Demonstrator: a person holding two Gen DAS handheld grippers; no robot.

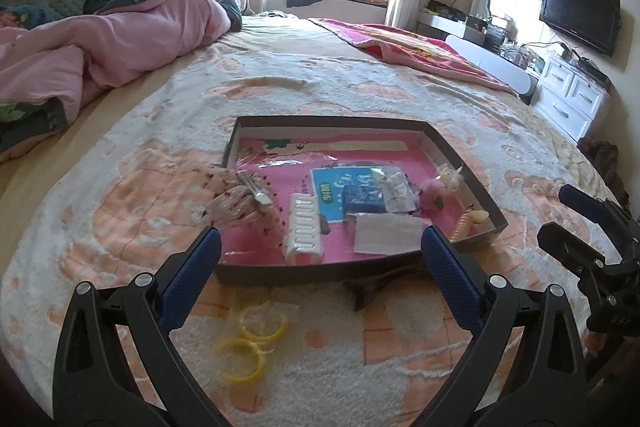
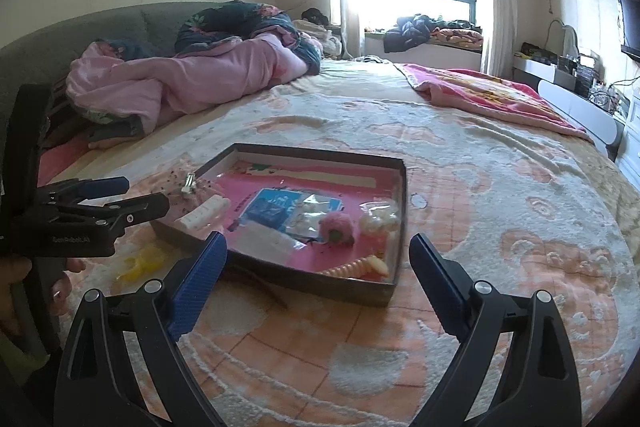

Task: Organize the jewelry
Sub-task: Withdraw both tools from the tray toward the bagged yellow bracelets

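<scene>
**Both grippers spread over a shallow box of hair pieces on the bed**

Left gripper [image 1: 320, 251]: jaws spread wide, nothing between them. Blue pads frame the near edge of the box. Seen from the right wrist view, it hangs at 9 o'clock, a bare hand [image 2: 24, 283] on its handle.

Right gripper [image 2: 318, 259]: jaws likewise spread and empty, hovering over the near corner of the box. In the left wrist view it shows at 3 o'clock, beside the box, not touching it.

Shallow dark box [image 1: 328, 271] sits on the patterned bedspread [image 1: 320, 87], floor lined in pink. Contents, read in the left wrist view:
- white comb clip [image 1: 303, 227] at 6 o'clock, lying near the front wall
- floral scrunchie [image 1: 236, 203] at 9 o'clock, draped over the left wall, a silver hair clip [image 1: 254, 189] resting on top of it
- blue card [image 1: 344, 193] near centre, a clear packet [image 1: 394, 187] overlapping it
- pink pom-pom piece [image 1: 431, 193] at 2 o'clock, a cream bow-like piece just beyond it
- peach spiral hair tie [image 1: 464, 221] at 4 o'clock, in the right front corner

Outside the box: yellow rings [image 1: 252, 343] in a clear wrapper lie on the bedspread at 7 o'clock, near the left jaw pad. A dark brown clip [image 1: 370, 291] lies against the front wall, partly tucked under it.

Far side of the bed: rumpled pink quilt [image 1: 120, 43] at 10 o'clock.
</scene>
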